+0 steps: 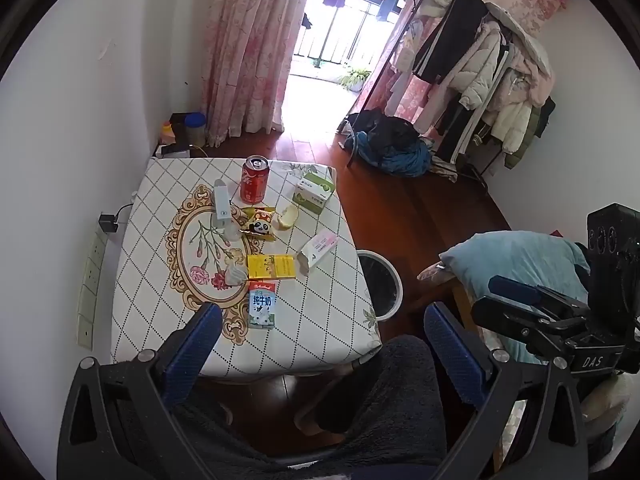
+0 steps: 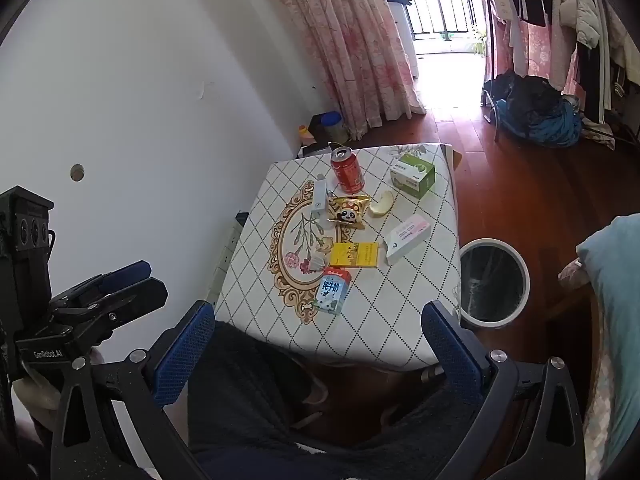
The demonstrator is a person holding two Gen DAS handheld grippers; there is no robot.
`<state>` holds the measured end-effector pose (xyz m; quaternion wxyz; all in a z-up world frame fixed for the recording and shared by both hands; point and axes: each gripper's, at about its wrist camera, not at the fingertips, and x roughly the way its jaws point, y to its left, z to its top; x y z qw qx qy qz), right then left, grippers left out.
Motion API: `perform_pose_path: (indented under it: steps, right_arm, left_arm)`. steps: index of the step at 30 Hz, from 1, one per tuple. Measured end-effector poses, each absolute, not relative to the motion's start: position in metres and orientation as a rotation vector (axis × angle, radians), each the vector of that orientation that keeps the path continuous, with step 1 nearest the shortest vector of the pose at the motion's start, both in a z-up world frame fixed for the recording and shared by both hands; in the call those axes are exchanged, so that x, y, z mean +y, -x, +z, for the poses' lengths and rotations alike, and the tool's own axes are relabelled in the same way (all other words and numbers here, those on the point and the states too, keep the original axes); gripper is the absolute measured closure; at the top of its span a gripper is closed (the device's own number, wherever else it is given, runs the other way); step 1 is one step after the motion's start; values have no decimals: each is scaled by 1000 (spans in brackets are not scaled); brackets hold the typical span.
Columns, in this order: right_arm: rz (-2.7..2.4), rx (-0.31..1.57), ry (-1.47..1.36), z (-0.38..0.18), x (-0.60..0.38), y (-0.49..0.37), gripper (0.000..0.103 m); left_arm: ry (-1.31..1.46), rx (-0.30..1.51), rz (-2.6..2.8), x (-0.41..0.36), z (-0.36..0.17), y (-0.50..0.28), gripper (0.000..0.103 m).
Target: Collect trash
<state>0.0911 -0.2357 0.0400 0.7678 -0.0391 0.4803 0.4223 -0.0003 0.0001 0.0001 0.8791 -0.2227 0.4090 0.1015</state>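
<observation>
hovering spread wide and empty short of the table [image 1: 328, 312], the left gripper [image 1: 324, 340] and right gripper [image 2: 320, 340] are facing the nearest litter, a milk carton [image 1: 262, 305] lying near the front edge, probably light and crushable, best pinched across its flat sides.

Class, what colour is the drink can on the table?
Red can, clearest in the right wrist view.
</observation>
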Motion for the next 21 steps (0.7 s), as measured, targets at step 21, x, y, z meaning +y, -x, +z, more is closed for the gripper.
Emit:
perform_pose_path:
  steps: [21]
  right_arm:
    - [950,1029,106,42,-225,-90,0]
  left_arm:
    - [468,845,216,7,5,5,0]
